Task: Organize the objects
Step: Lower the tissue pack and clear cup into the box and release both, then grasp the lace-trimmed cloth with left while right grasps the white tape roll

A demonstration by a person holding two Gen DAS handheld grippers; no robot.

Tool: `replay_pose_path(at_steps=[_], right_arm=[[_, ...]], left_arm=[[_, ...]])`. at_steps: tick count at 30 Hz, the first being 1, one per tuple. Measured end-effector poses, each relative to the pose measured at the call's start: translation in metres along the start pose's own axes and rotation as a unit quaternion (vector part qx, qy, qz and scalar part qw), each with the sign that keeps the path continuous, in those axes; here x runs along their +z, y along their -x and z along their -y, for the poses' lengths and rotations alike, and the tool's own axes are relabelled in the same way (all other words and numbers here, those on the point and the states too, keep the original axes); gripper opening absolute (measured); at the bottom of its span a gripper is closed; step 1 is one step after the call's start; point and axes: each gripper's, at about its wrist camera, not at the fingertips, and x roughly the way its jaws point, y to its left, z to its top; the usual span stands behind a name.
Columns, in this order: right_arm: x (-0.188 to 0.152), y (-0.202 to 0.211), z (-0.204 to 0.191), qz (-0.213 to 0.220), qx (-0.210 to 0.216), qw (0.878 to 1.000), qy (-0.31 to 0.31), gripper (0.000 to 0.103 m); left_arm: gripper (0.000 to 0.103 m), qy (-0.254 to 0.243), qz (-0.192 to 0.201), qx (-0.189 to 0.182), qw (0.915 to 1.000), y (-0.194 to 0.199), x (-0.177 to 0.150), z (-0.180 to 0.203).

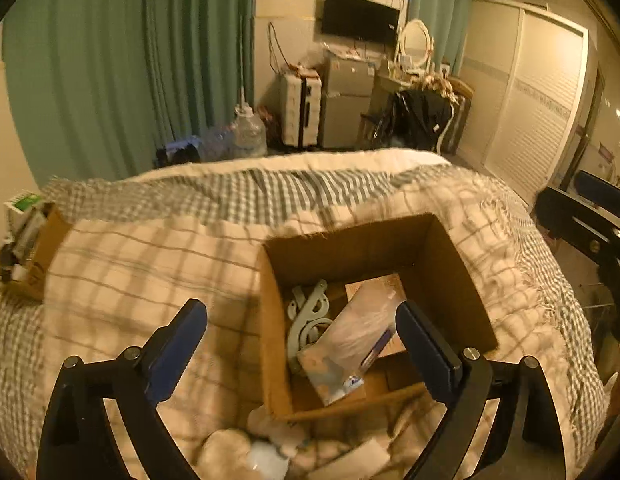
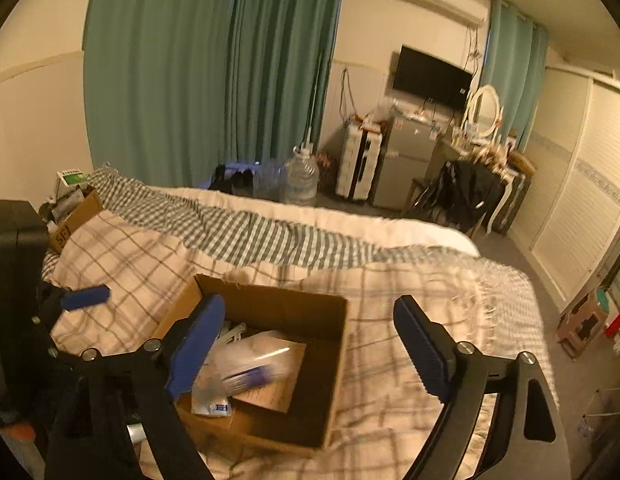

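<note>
Both grippers hover above the bed (image 1: 158, 248), angled downward toward an open cardboard box (image 1: 450, 280) resting on the checked blanket (image 2: 410, 300). The left gripper (image 1: 302, 344) has its fingers spread wide, gripping nothing; one blue pad sits over the blanket, the other over the box's near right corner. The right gripper (image 2: 310, 344) is likewise spread and empty, straddling the box's right wall. Inside the box lie a clear plastic packet (image 1: 362, 340), blurred in both views, a pale grey curved plastic piece (image 1: 310, 312) against the left wall, and a flat brown card (image 2: 270, 388) beneath. A second cardboard box (image 1: 42, 256) filled with small cartons sits at the far left edge of the bed.
</note>
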Motion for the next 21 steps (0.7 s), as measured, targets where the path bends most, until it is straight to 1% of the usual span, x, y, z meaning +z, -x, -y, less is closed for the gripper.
replay_pose_path(at_steps=[4, 7, 11, 12, 14, 17, 21], right_arm=[[-0.002, 0.041, -0.002, 0.010, -0.004, 1.000, -0.001, 0.094], [-0.007, 0.066, -0.005, 0.012, -0.004, 1.000, 0.001, 0.096], [-0.015, 0.094, -0.007, 0.019, 0.001, 1.000, 0.006, 0.101], [-0.019, 0.101, -0.008, 0.023, 0.000, 1.000, 0.006, 0.103], [-0.024, 0.109, -0.011, 0.028, 0.000, 1.000, 0.007, 0.103], [-0.038, 0.109, -0.025, 0.023, 0.006, 1.000, 0.018, 0.103], [-0.058, 0.090, -0.049, 0.003, 0.014, 0.999, 0.051, 0.103]], left_arm=[[0.103, -0.002, 0.014, 0.017, 0.9998, 0.038, -0.002, -0.008], [0.103, -0.006, 0.020, 0.034, 0.9992, 0.065, -0.014, -0.019], [0.103, -0.016, 0.017, 0.054, 0.9983, 0.085, -0.033, -0.033], [0.103, -0.019, 0.013, 0.059, 0.9980, 0.087, -0.040, -0.036], [0.103, -0.024, 0.010, 0.069, 0.9973, 0.090, -0.054, -0.041], [0.103, -0.029, 0.004, 0.080, 0.9964, 0.089, -0.072, -0.047], [0.103, -0.022, -0.020, 0.064, 0.9975, 0.069, -0.098, -0.051]])
